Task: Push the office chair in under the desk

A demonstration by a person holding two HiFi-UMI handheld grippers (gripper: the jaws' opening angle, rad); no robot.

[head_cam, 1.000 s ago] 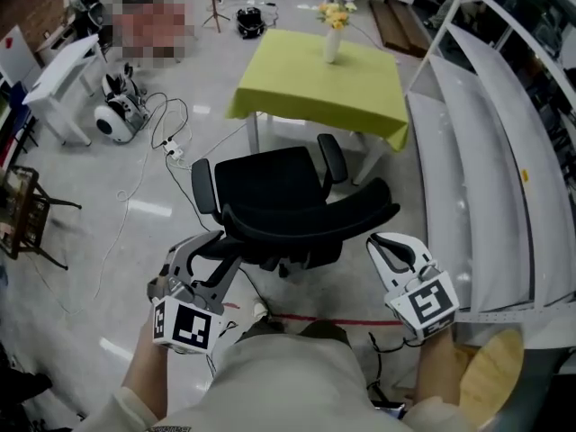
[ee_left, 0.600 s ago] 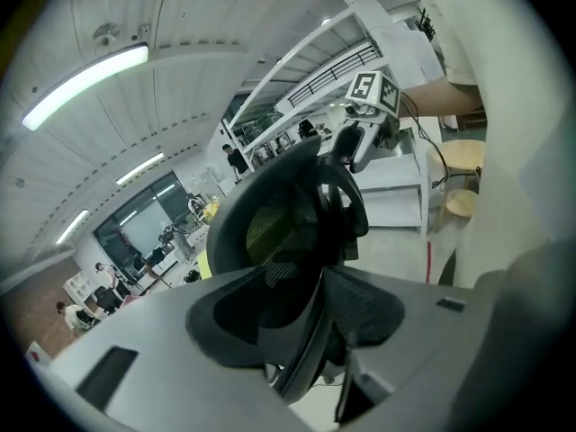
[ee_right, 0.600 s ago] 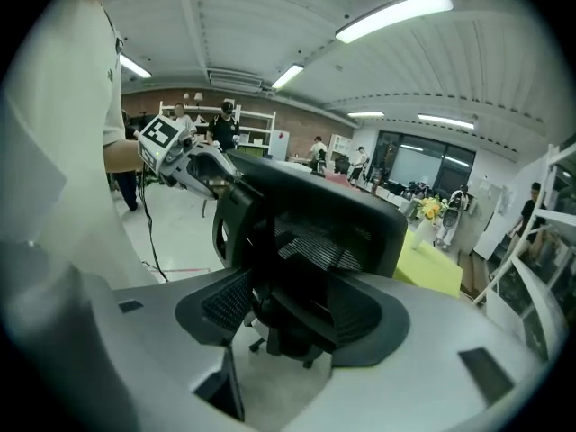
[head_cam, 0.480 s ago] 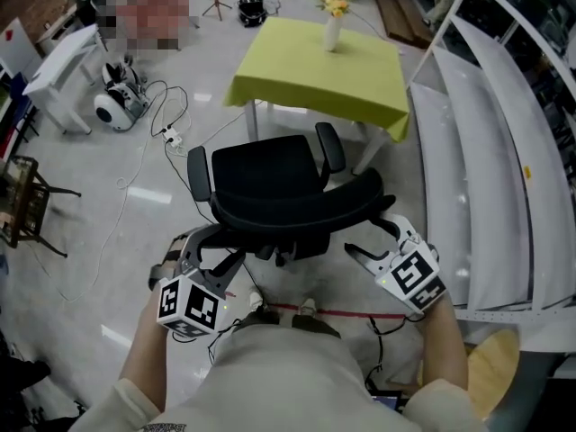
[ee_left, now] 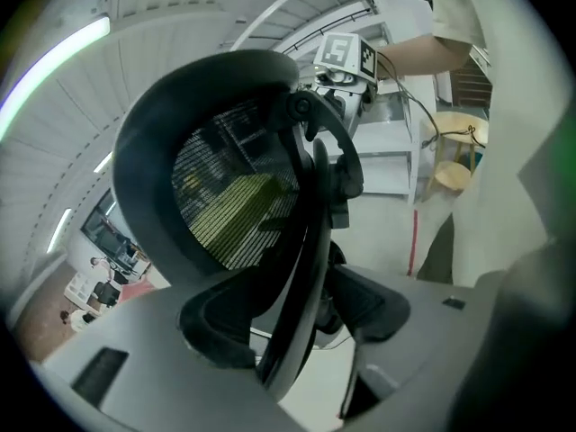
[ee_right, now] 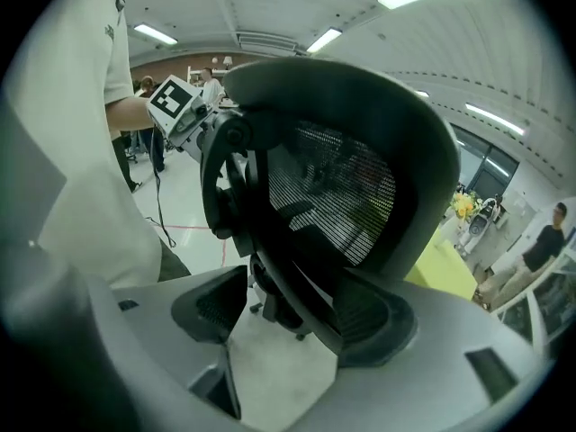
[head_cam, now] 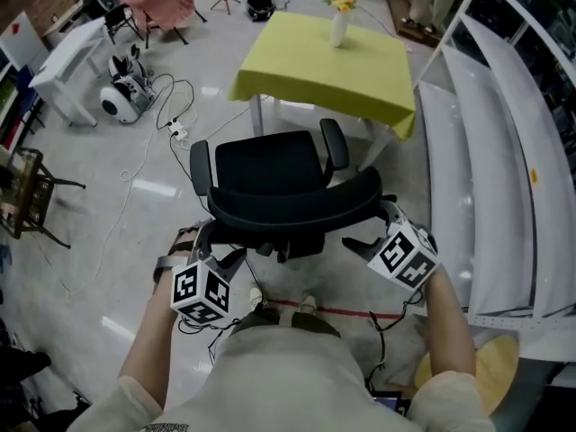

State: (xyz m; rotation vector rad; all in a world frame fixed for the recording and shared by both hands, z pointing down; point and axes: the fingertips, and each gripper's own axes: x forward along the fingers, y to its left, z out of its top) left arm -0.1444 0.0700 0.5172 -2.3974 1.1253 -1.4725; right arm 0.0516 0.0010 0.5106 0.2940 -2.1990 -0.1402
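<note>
The chair (head_cam: 270, 165) is seen out on the floor, just short of the green desk (head_cam: 306, 70), not under it yet. Its back (head_cam: 297, 210) is turned to the person. The back's rim is straddled by the L gripper (head_cam: 214, 246) & R gripper (head_cam: 367, 238), one at each end. Both sets of jaws have just been opened wide. The rim is btwn them but isn't squeezed. A vase (head_cam: 338, 27) is set on the desk.

A glossy pale floor (head_cam: 108, 241) bears a black office chair (head_cam: 270, 174), a table (head_cam: 324, 61) draped in yellow-green cloth with a flower vase (head_cam: 338, 27) on top, a white power strip (head_cam: 175, 131) and a red tape line (head_cam: 351, 312).
</note>
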